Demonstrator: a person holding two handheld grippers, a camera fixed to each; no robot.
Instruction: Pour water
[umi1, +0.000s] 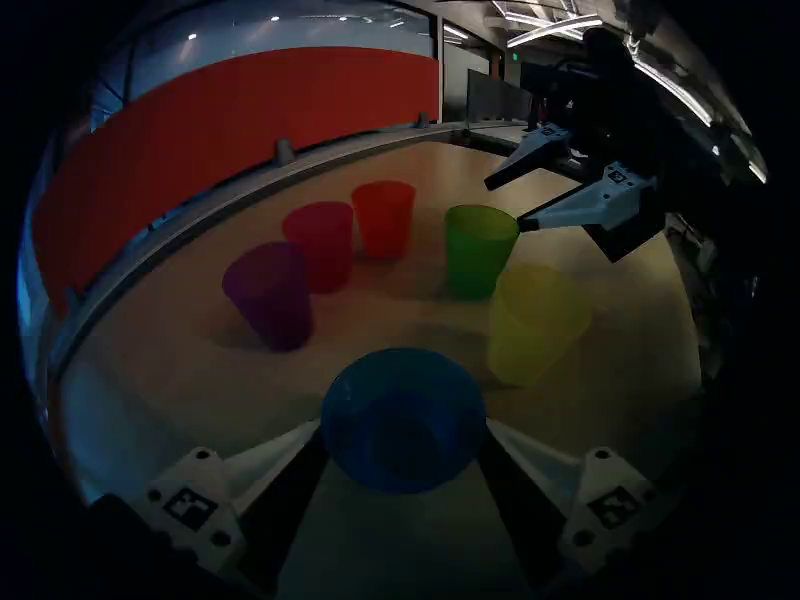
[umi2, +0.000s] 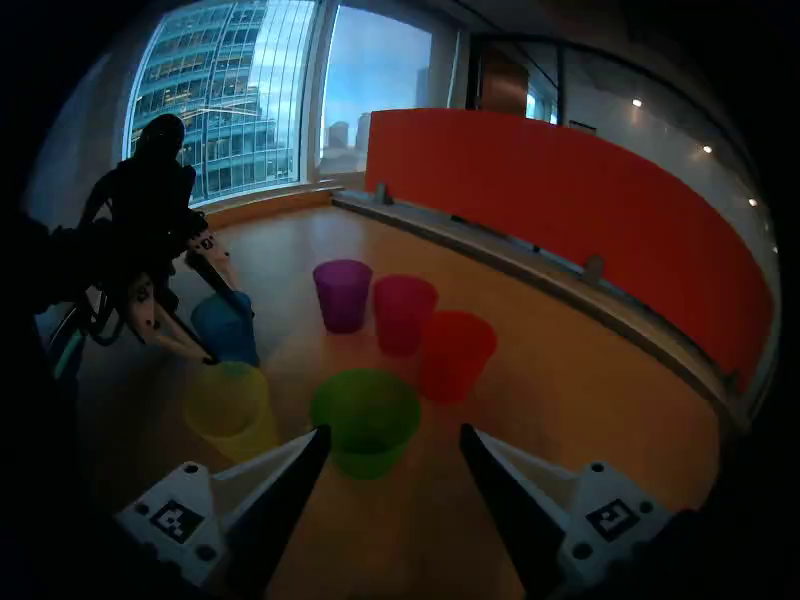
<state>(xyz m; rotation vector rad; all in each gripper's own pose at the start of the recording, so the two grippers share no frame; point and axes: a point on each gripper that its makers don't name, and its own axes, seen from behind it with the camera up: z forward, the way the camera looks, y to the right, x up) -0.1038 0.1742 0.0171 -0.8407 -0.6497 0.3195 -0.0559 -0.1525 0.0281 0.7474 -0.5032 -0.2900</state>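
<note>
The left gripper (umi1: 403, 432) grips a blue cup (umi1: 403, 400) between its fingers, one on each side. The cup is smooth, tapered, translucent plastic. The right gripper (umi2: 393, 432) has its fingers spread wide, and a green cup (umi2: 365, 410) of the same shape stands just ahead of their tips on the glossy wooden tabletop (umi2: 560, 400).

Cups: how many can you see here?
6: blue cup between the jaws, yellow cup beside it, green cup behind, then red cup, pink cup, purple cup in a row.
</note>
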